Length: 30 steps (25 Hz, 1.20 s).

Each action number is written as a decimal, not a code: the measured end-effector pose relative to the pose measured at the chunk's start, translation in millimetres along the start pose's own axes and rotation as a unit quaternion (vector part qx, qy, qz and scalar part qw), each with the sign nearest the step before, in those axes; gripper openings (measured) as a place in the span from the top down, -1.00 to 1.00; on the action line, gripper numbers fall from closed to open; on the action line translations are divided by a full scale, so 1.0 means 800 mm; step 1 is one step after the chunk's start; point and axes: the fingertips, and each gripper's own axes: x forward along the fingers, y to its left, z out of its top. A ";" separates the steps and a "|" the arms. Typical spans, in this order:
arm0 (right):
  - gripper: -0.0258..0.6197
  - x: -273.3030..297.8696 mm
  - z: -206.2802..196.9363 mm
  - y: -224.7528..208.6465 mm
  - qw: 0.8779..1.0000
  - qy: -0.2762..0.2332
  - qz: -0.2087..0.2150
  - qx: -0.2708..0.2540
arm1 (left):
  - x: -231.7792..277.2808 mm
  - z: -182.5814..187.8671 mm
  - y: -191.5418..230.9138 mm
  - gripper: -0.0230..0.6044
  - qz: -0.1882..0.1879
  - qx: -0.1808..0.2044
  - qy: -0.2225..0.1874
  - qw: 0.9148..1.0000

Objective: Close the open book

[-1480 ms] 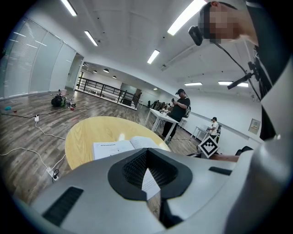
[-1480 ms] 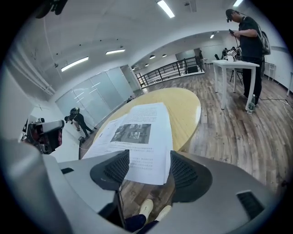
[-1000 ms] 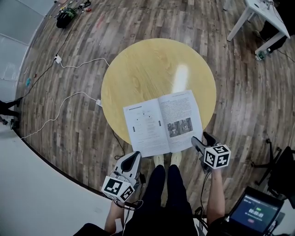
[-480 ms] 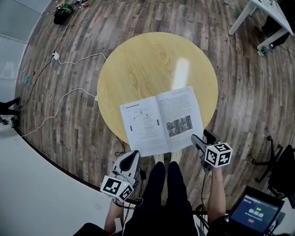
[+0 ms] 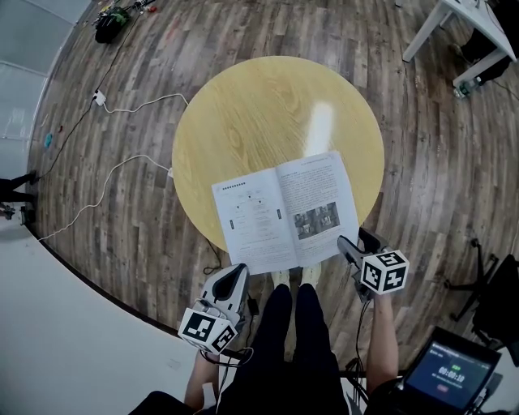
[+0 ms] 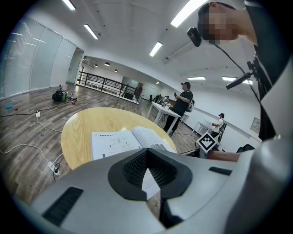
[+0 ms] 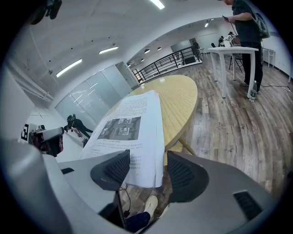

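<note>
On round table (image 5: 243,105), open book (image 5: 284,211), print unreadable; R hand-held gripper (image 5: 351,239) apart astride pg corner, L hand-held gripper (image 5: 240,271) together.

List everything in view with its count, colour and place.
table: one, round, yellow wood, middle of the floor
book: one, white pages, open, on the table's near edge and overhanging it
cables: at least two, white, on the floor left of the table
desk: one, white, top right
screen: one, dark and lit, bottom right
legs: two, black trousers, below the book
left gripper: one, grey, shut and empty, short of the book
right gripper: one, grey, open, the book's right page edge between its jaws
</note>
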 end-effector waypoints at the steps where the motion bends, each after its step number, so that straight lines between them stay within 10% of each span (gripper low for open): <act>1: 0.12 0.000 0.000 0.001 1.000 0.001 0.001 -0.001 | -0.002 0.000 0.001 0.93 0.001 0.000 -0.001 1.000; 17: 0.78 -0.022 0.012 0.011 0.999 -0.018 -0.027 -0.028 | -0.018 0.007 0.007 0.93 0.003 -0.002 -0.016 1.000; 30: 0.83 -0.044 0.029 0.026 0.998 -0.040 -0.018 -0.033 | -0.042 0.016 0.002 0.93 0.008 0.002 -0.039 0.999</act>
